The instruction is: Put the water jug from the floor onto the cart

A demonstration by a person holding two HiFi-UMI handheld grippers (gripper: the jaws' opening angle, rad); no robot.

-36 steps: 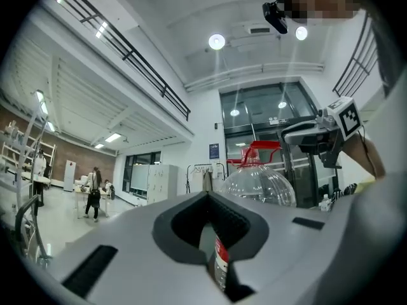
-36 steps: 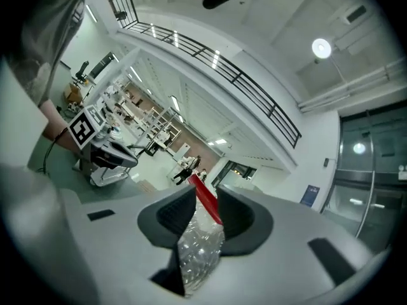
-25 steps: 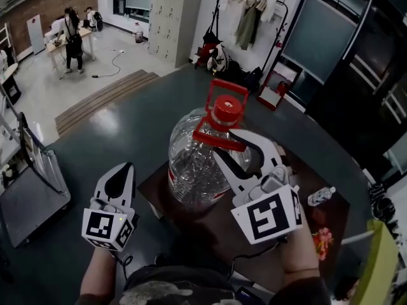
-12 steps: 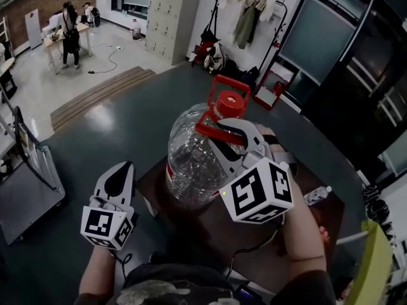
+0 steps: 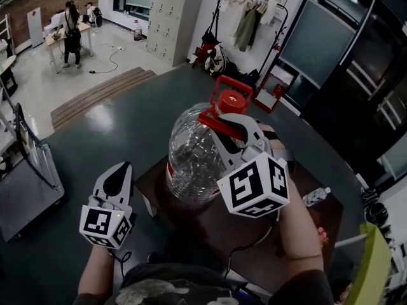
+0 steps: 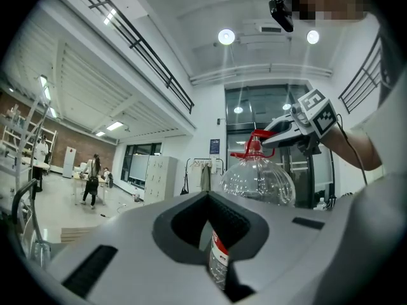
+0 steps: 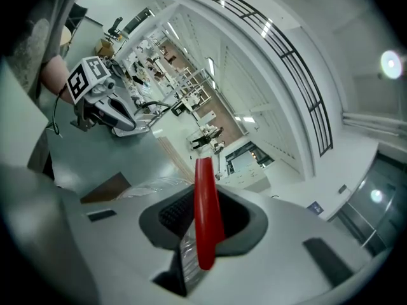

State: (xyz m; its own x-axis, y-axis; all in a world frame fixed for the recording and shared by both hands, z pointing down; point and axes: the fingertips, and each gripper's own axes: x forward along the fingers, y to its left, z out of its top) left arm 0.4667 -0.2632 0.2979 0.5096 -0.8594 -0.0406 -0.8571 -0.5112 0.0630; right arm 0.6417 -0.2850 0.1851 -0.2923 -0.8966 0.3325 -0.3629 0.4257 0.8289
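Note:
A big clear water jug [image 5: 197, 161] with a red cap and red carry handle [image 5: 222, 121] stands upright on a brown board [image 5: 254, 234]. My right gripper [image 5: 236, 127] reaches over it from the near right. Its jaws have just been closing and now stand shut on the red handle [image 7: 205, 208], which runs between the pads. My left gripper [image 5: 117, 173] hangs shut to the jug's near left, apart from it, with nothing held. In the left gripper view the jug [image 6: 257, 180] shows just past the jaw tips, with the right gripper [image 6: 280, 132] at its top.
A grey flatbed cart [image 5: 28, 199] with an upright push handle stands at the far left on the dark floor. A small plastic bottle [image 5: 316, 196] lies right of the board. A yellow-green edge [image 5: 375, 265] is at the near right. Low steps [image 5: 102, 94] and a coat rack [image 5: 248, 18] stand behind.
My right gripper moved forward over the jug's top, rolled a little, and closed its wide-open jaws on the red handle. The left gripper and the jug stayed put.

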